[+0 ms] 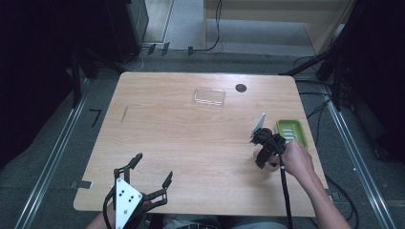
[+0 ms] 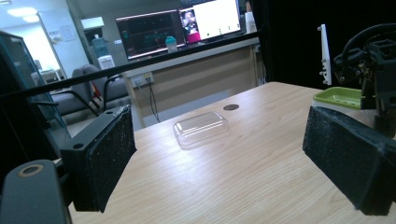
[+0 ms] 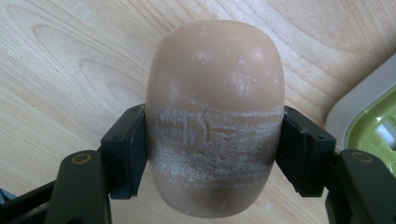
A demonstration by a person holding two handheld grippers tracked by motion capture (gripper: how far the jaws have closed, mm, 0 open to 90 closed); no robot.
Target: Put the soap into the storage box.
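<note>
A tan oval bar of soap (image 3: pixel 215 93) with scuffed white marks sits between the two jaws of my right gripper (image 3: pixel 212 149), which is shut on its sides. In the high view this gripper (image 1: pixel 265 160) is at the table's right, just left of a green soap dish (image 1: pixel 291 131) with a pale rim (image 3: pixel 359 100). I cannot tell whether the soap touches the wood. My left gripper (image 1: pixel 154 168) stands open near the front left edge, its pads (image 2: pixel 107 154) wide apart with nothing between them. A clear plastic lid (image 1: pixel 209 97) lies at the far middle.
A small black round hole (image 1: pixel 240 88) marks the table (image 1: pixel 191 138) near its far edge, right of the lid (image 2: pixel 201 128). Cables run over the floor beyond the table. The left gripper view also shows the green dish (image 2: pixel 338 97) and the right gripper (image 2: pixel 373 70).
</note>
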